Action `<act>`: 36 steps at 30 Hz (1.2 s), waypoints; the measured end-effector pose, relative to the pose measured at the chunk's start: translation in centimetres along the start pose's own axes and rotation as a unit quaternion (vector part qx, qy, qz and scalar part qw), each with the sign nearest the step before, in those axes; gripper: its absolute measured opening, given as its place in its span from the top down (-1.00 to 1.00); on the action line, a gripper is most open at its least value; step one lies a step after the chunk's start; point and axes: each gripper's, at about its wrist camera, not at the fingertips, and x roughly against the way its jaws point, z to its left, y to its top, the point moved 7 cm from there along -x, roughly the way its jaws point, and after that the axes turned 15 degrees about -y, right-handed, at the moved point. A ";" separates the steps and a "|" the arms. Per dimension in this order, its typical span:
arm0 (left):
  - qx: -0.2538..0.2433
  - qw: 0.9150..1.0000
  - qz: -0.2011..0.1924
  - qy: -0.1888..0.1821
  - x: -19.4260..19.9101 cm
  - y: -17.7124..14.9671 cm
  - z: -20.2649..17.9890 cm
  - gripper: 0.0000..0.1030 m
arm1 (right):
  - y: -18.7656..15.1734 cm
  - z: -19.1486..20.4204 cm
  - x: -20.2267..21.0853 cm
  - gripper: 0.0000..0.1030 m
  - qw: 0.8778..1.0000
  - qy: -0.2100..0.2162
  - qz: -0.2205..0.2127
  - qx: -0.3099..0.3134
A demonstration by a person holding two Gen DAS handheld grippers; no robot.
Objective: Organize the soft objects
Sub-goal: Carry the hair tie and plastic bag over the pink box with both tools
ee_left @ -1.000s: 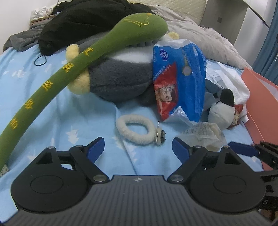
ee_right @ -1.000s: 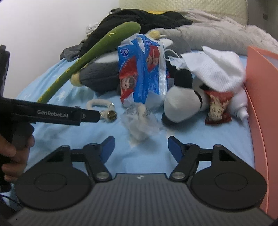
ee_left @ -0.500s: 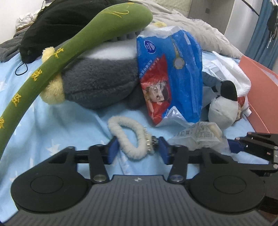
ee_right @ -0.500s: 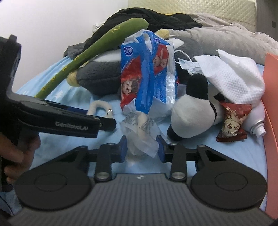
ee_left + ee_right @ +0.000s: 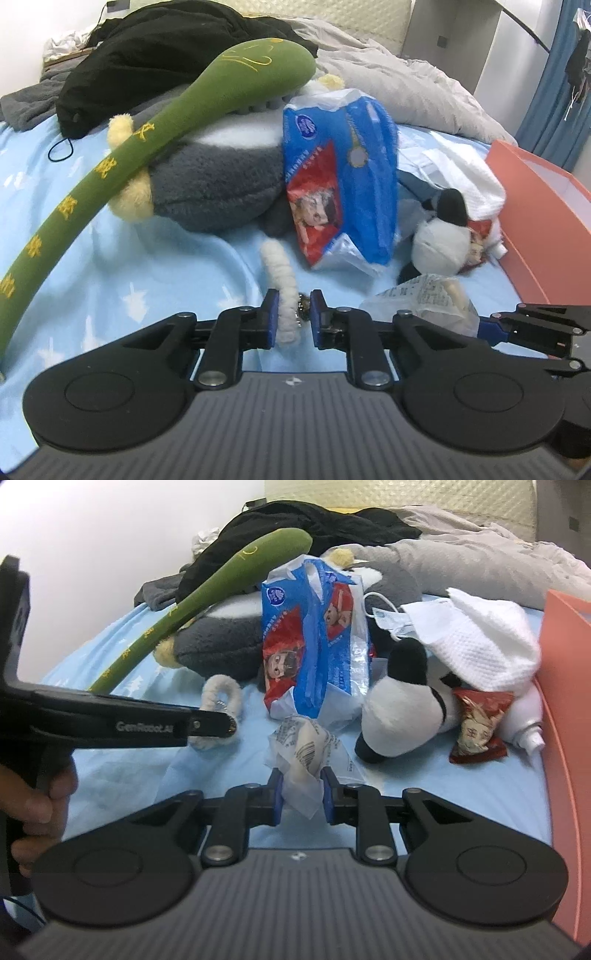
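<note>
A white fluffy hair scrunchie (image 5: 280,269) with a small metal charm stands squeezed upright between the blue pads of my left gripper (image 5: 293,317). The jaws are still closing on it. From the right wrist view, the same scrunchie (image 5: 221,688) loops up behind the left gripper (image 5: 214,725). My right gripper (image 5: 302,794) is closing on a crumpled clear plastic packet (image 5: 306,746) with something white inside, and both pads pinch it. That packet (image 5: 424,295) also shows at the lower right of the left wrist view. Both lie on the blue bed sheet (image 5: 110,266).
A long green plush (image 5: 147,147) lies over a grey plush (image 5: 214,184). A blue tissue pack (image 5: 343,177), a panda plush (image 5: 406,709), a white cloth (image 5: 476,638), a red snack packet (image 5: 476,727) and a white bottle (image 5: 524,723) crowd the middle. An orange box (image 5: 546,221) borders the right.
Both grippers came forward and their jaws narrowed from wide apart. The left one now squeezes the scrunchie, which rose upright. The right one now pinches the plastic packet.
</note>
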 end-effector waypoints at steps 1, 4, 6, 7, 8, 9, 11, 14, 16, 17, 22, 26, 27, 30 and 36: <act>0.000 1.000 0.001 -0.002 0.3 -0.3 -0.4 0.64 | -0.2 -0.1 0.4 0.52 1.000 -0.002 0.001 -0.002; 0.007 1.000 0.002 -0.005 1.3 -1.4 -1.1 0.64 | -0.8 -0.2 1.4 0.53 1.000 -0.004 0.004 -0.008; 0.013 1.000 0.003 -0.012 1.9 -2.1 -1.7 0.65 | -1.2 -0.3 2.0 0.53 1.000 -0.007 0.006 -0.009; 0.013 1.000 0.004 -0.014 2.2 -2.4 -2.1 0.65 | -1.5 -0.4 2.4 0.53 1.000 -0.009 0.009 -0.011; 0.012 1.000 0.004 -0.014 2.5 -2.6 -2.4 0.65 | -1.8 -0.5 2.7 0.54 1.000 -0.011 0.011 -0.014; 0.013 1.000 0.005 -0.015 2.9 -2.9 -2.8 0.65 | -2.0 -0.6 3.1 0.54 1.000 -0.012 0.013 -0.015; 0.015 1.000 0.006 -0.018 3.4 -3.3 -3.3 0.65 | -2.4 -0.7 3.9 0.54 1.000 -0.016 0.015 -0.018; 0.013 1.000 0.004 -0.020 4.7 -3.8 -4.3 0.65 | -2.8 -1.0 5.2 0.54 0.999 -0.023 0.016 -0.023; 0.014 1.000 0.001 -0.022 5.6 -3.9 -5.0 0.65 | -3.0 -1.3 6.2 0.54 0.999 -0.027 0.016 -0.029; 0.015 1.000 0.001 -0.023 6.1 -4.0 -5.3 0.65 | -3.1 -1.4 6.7 0.54 0.999 -0.028 0.015 -0.031; 0.021 0.999 -0.008 -0.028 8.7 -4.3 -7.0 0.65 | -2.8 -1.9 9.4 0.54 0.998 -0.037 0.005 -0.043; 0.032 0.999 -0.019 -0.035 11.0 -4.0 -8.6 0.65 | -2.5 -2.3 11.7 0.55 0.998 -0.041 -0.006 -0.049; 0.033 0.998 -0.020 -0.039 11.5 -3.9 -9.1 0.65 | -2.3 -2.4 12.4 0.55 0.998 -0.041 -0.008 -0.052; 0.030 0.999 -0.024 -0.039 12.8 -3.7 -10.5 0.65 | -1.7 -2.8 14.3 0.55 0.997 -0.042 -0.016 -0.063; 0.030 0.997 -0.035 -0.060 14.8 -2.2 -13.2 0.65 | 0.3 -3.8 17.8 0.55 0.996 -0.051 -0.040 -0.069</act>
